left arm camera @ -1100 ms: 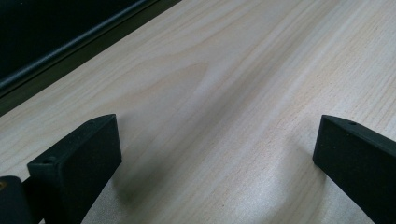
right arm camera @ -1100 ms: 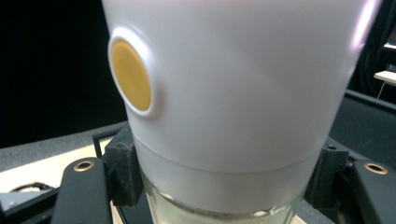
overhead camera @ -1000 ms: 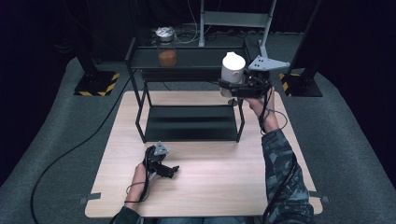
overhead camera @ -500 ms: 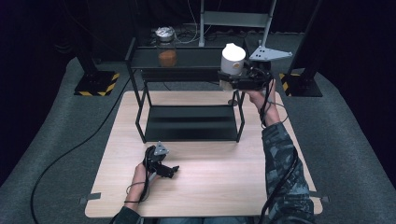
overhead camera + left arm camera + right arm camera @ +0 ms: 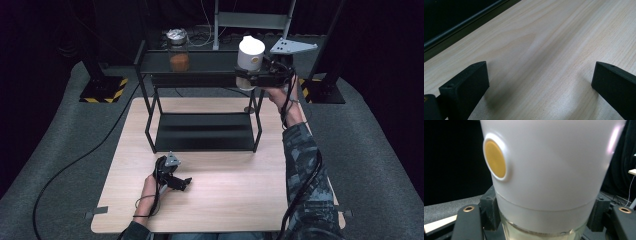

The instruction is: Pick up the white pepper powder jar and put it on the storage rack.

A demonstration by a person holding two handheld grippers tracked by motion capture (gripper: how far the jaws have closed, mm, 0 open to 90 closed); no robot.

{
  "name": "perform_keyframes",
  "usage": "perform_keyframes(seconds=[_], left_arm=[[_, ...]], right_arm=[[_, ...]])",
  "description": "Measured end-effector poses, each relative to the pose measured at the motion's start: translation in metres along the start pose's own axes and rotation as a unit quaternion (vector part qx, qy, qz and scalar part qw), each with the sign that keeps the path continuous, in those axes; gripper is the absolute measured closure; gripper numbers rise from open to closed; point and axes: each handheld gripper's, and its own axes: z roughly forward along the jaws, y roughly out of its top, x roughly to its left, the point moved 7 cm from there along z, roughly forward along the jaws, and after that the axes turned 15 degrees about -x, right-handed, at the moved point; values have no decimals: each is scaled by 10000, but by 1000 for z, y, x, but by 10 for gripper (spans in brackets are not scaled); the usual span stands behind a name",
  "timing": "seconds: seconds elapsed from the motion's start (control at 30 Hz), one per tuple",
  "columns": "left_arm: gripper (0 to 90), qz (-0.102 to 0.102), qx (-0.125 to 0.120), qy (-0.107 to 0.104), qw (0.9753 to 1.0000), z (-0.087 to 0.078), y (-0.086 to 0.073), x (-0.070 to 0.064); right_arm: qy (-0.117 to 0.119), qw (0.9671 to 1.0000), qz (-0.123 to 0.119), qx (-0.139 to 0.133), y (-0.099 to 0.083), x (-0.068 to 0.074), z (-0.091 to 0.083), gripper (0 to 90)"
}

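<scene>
Right gripper: the right gripper (image 5: pixel 250 77) is held up at the right end of the black metal two-tier rack (image 5: pixel 150 80), level with its top shelf; its jaws are clamped on the container it carries.
Held container: a clear glass jar with a tall white plastic lid (image 5: pixel 251 52) stands upright between those jaws; the right gripper view shows the jaw pads pressed against both sides just below the lid (image 5: pixel 554 170), at the glass rim.
Lid detail: a round yellow-orange button (image 5: pixel 496 158) sits in a raised white ring on the lid's side, towards the left of the right gripper view.
Container place: the jar is at the right end of the rack's top shelf; whether its base rests on the shelf or hangs just clear of it cannot be told.
Left gripper: the left gripper (image 5: pixel 186 183) lies low over the light wooden tabletop (image 5: pixel 240 200) near its front edge, left of the middle, held in the person's left hand (image 5: pixel 149 187).
Left jaws: they stand wide apart with nothing between them but bare wood grain (image 5: pixel 541 62), as the left gripper view shows.
Other jar: a glass jar with orange contents and a crinkled silver top (image 5: pixel 178 50) stands on the top shelf towards its left end, well apart from the held jar.
Rack: it stands on the rear half of the tabletop, its dark lower shelf (image 5: pixel 202 130) bare.
Right arm: a camouflage-patterned sleeve (image 5: pixel 302 165) runs along the tabletop's right edge up to the raised gripper.
</scene>
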Motion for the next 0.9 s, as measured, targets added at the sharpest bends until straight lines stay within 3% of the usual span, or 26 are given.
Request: perform_keyframes(seconds=[0.53,0.9], left_arm=[[3,10,2,4,10000,0,0,0],[5,-4,7,-6,10000,0,0,0]], right_arm=[[161,9995,172,-200,7,-18,20,298],[136,9998,139,-97,11,-24,40,298]])
